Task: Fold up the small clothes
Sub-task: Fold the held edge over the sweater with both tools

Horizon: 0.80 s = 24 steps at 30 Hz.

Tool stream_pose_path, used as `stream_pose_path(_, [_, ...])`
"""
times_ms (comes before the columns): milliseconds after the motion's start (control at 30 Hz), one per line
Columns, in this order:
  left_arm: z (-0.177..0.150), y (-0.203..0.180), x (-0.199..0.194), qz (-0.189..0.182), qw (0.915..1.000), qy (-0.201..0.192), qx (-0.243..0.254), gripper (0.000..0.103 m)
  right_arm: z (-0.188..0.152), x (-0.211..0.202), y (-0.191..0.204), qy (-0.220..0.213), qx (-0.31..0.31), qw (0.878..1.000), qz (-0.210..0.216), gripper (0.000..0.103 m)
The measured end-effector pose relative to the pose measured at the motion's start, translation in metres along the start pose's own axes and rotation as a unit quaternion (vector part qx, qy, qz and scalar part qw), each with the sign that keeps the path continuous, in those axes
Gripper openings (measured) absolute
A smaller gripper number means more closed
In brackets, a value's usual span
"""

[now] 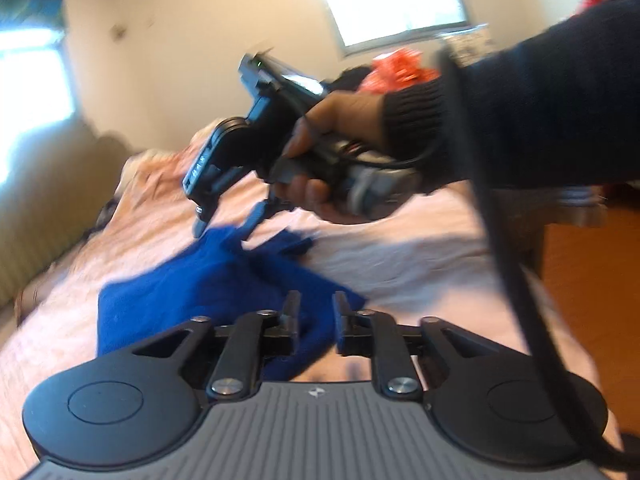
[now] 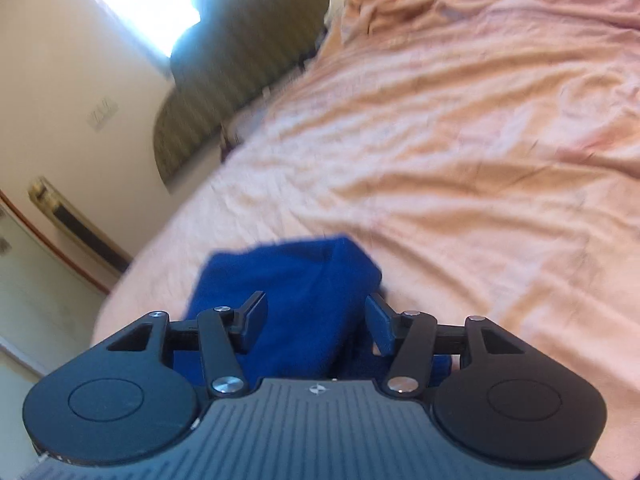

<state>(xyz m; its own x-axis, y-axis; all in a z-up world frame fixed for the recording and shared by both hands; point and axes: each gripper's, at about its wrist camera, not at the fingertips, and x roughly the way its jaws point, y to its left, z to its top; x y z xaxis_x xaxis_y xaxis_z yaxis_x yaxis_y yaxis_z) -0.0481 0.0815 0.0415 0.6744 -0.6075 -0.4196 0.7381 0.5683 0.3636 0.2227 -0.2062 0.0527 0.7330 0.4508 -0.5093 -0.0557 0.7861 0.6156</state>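
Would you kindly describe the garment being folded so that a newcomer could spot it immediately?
Start with the bed, covered by a wrinkled peach-pink sheet that fills most of both views. Near its closer edge lies the blue garment, a small, partly folded piece of cloth just ahead of both grippers. Its deep royal blue is the only saturated dark colour on the pale sheet.

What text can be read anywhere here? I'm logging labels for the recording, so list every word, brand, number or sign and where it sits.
No text can be read.
Left gripper: small pale emblem on its grey body, a symbol, no letters.
Right gripper: the same emblem, no letters; pale marks on its side in the left view are too blurred to read.
Blue garment, pink bedsheet: no print visible.
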Motion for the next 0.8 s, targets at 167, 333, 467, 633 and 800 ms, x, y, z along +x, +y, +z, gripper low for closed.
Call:
stream_pose_path(167, [-0.017, 0.004, -0.027, 0.079, 0.9933, -0.031, 0.079, 0.081, -0.016, -0.038, 0.006, 0.023, 0.007, 0.998, 0.057, 0.057])
stream_pose_path(333, [-0.028, 0.008, -0.015, 0.114, 0.9841, 0.006, 0.136, 0.081, -0.073, -0.056, 0.007, 0.114, 0.031, 0.987, 0.110, 0.048])
stream_pose_path(467, [-0.030, 0.020, -0.015, 0.125, 0.9815, 0.021, 0.144, 0.081, -0.098, -0.062, 0.007, 0.122, 0.030, 0.990, 0.067, 0.047])
stream_pose_path(633, [-0.035, 0.041, -0.007, 0.148, 0.9818, 0.063, 0.102, 0.081, -0.101, -0.050, 0.011, 0.129, 0.035, 0.990, 0.049, 0.044])
stream_pose_path(800, [-0.041, 0.057, 0.006, 0.144, 0.9846, 0.096, 0.026, 0.079, -0.107, -0.041, 0.020, 0.120, 0.000, 0.992, 0.032, 0.009])
